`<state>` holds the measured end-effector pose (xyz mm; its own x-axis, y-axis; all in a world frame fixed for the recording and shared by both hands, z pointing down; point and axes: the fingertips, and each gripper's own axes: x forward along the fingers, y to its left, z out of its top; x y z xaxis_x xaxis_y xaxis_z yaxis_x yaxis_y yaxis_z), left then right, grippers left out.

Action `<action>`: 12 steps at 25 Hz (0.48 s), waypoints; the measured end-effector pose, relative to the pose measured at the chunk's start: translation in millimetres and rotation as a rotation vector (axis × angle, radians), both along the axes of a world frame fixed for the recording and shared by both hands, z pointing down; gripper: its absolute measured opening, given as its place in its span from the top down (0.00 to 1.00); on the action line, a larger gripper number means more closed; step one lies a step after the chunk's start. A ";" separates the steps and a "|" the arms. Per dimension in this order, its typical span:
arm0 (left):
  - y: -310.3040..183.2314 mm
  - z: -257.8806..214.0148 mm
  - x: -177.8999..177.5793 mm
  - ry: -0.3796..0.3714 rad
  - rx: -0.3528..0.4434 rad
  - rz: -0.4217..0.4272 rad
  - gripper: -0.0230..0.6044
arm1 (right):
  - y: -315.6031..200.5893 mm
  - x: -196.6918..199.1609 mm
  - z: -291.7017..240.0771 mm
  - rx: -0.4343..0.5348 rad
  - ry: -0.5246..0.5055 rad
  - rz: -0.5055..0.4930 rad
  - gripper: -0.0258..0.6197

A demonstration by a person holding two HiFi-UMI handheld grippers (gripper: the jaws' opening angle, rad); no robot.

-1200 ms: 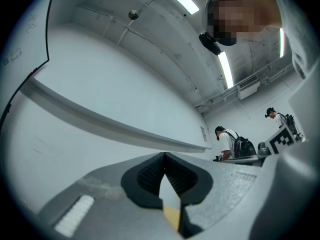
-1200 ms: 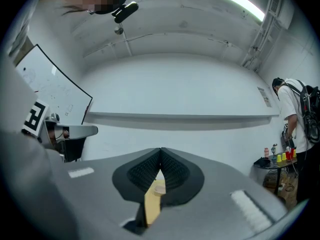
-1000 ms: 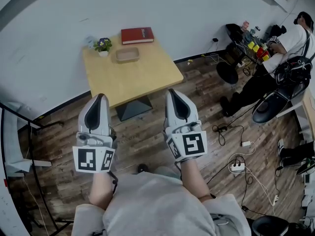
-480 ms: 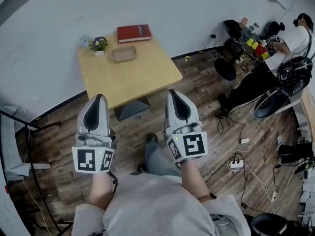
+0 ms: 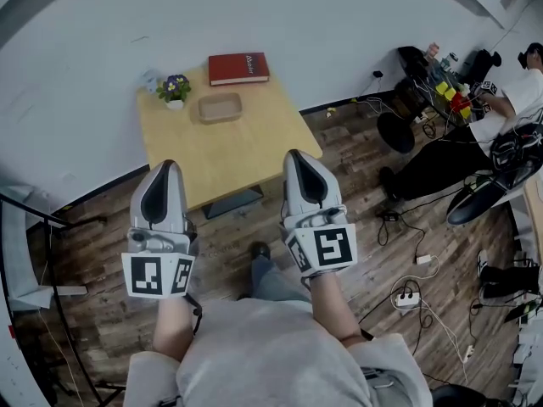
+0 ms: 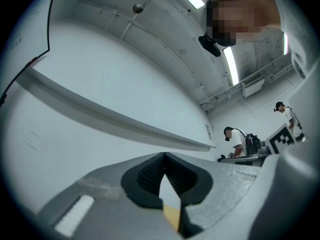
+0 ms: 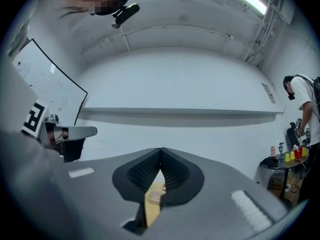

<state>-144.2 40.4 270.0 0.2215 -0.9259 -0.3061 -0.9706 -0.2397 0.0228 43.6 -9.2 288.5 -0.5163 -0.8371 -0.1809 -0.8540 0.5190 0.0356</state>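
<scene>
Both grippers are held side by side in front of the person, above a wooden floor. My left gripper [image 5: 167, 168] [image 6: 164, 155] is shut with its tips together and nothing between them. My right gripper [image 5: 298, 154] [image 7: 161, 150] is also shut and empty. Their tips hang over the near edge of a small yellow wooden table [image 5: 246, 147]. A sliver of that table [image 7: 151, 208] shows through the gap below the right jaws. Both gripper views look up at a white wall and the ceiling.
On the table's far side lie a red book [image 5: 238, 68], a shallow tan tray [image 5: 221, 107] and a small potted flower [image 5: 175, 86]. A seated person [image 5: 519, 100] and a cluttered stand [image 5: 450, 96] are at the right. Cables and a power strip [image 5: 405, 298] lie on the floor.
The head view has shifted, so the table sits slightly nearer and further right. A leg and shoe have come forward under the grippers. Both grippers stay shut.
</scene>
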 end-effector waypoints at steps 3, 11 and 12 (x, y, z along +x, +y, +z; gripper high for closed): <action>-18.6 -2.0 -2.0 0.003 0.005 -0.010 0.96 | -21.4 -1.1 -3.6 0.004 0.000 -0.007 0.96; -63.4 -4.4 -8.8 -0.004 -0.002 -0.046 0.96 | -73.5 -5.1 -10.2 0.007 0.004 -0.035 0.96; -68.3 -4.0 -9.0 -0.008 -0.004 -0.052 0.96 | -79.4 -5.0 -10.5 0.007 0.005 -0.039 0.96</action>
